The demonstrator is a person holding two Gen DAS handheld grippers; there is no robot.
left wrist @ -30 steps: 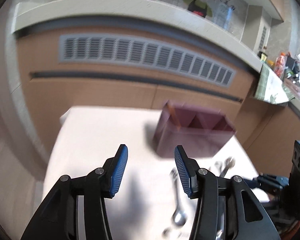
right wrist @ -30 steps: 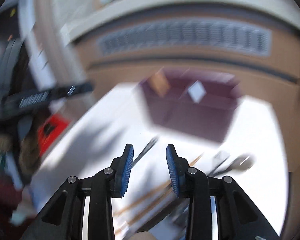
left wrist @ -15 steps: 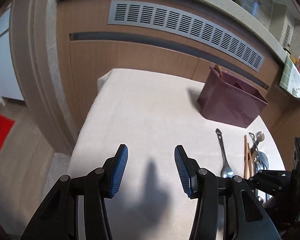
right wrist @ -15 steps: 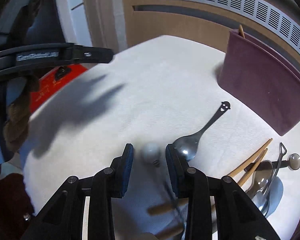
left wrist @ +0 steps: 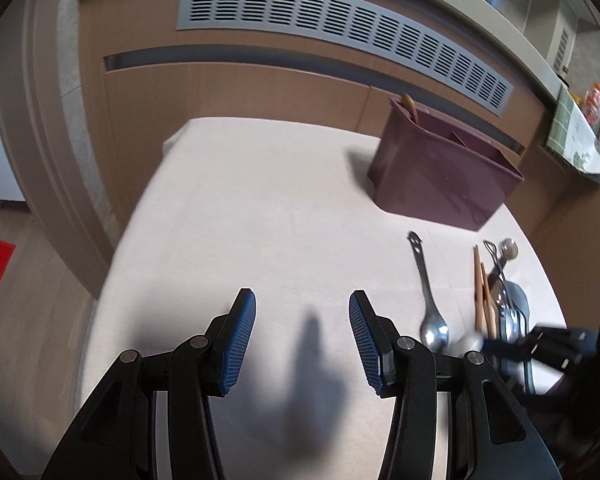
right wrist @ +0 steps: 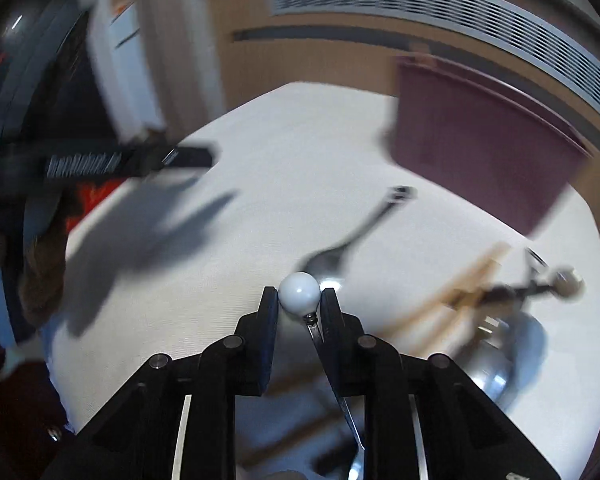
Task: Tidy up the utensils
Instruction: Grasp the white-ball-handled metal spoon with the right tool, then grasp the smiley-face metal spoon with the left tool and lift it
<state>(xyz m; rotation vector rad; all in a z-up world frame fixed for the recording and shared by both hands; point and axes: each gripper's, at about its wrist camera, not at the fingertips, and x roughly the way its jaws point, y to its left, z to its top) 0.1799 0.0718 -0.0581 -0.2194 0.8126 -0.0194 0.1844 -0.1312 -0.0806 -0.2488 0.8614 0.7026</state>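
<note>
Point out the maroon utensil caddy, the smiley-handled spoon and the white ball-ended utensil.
maroon utensil caddy (left wrist: 440,184): left wrist view, front wall.
smiley-handled spoon (left wrist: 425,276): left wrist view, mid-handle.
white ball-ended utensil (right wrist: 299,290): right wrist view, the white ball.

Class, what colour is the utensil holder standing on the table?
Dark maroon utensil holder, clearest in the left wrist view.

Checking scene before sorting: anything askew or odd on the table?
Nothing damaged or spilled. The loose utensils lie crossed in a heap right of the lone spoon, not sorted into the maroon caddy. The right tool has just been closing around a white-knobbed utensil.
</note>
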